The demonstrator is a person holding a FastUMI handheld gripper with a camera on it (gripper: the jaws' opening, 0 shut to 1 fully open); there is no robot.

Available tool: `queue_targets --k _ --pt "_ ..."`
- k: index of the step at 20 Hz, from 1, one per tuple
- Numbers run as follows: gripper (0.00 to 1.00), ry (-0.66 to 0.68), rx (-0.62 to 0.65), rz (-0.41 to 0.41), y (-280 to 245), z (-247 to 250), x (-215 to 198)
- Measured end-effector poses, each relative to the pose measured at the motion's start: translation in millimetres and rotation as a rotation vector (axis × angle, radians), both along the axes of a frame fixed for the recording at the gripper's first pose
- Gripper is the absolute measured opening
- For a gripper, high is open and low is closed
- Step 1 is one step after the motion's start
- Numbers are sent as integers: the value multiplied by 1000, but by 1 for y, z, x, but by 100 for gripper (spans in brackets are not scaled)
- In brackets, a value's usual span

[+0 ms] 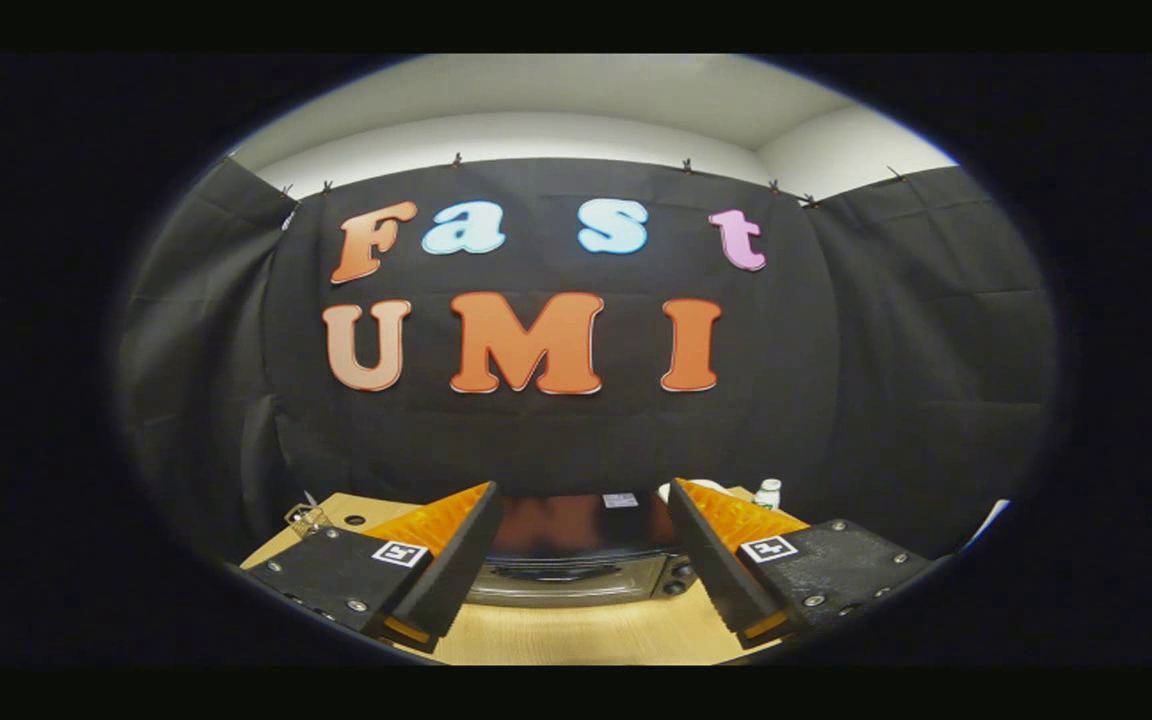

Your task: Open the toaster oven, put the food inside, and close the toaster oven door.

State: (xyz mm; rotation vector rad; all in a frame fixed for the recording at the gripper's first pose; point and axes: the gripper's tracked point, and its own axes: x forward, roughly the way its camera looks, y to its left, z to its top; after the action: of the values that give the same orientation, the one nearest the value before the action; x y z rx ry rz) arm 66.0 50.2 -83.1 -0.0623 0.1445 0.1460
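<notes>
Fig.: gripper (581,500) spread wide, nothing betw. its fingers. Toaster oven (576,560) sits straight ahead on wooden table (576,635), framed in the finger gap, apart from both; long axis runs crosswise to the fingers. Oven: dark glossy top, silver front w/ knobs at its right end; door appears closed. Small white bottle (767,492) behind oven's right side. Food not identifiable.

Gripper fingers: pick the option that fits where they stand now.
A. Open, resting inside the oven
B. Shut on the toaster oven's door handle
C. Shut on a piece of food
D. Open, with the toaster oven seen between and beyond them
D: the gripper is spread wide and holds nothing, and the dark, glossy-topped toaster oven sits on the light wooden table in the gap beyond the fingers.
</notes>
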Motion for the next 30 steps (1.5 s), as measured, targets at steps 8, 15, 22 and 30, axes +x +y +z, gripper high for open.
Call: queue_targets --k 8,15,22,30 --pt "98 152 -51 53 13 -87 40" --pt "98 279 -89 85 17 -151 66" --pt "98 369 -122 137 29 -189 70" --pt "99 374 -99 139 29 -190 73"
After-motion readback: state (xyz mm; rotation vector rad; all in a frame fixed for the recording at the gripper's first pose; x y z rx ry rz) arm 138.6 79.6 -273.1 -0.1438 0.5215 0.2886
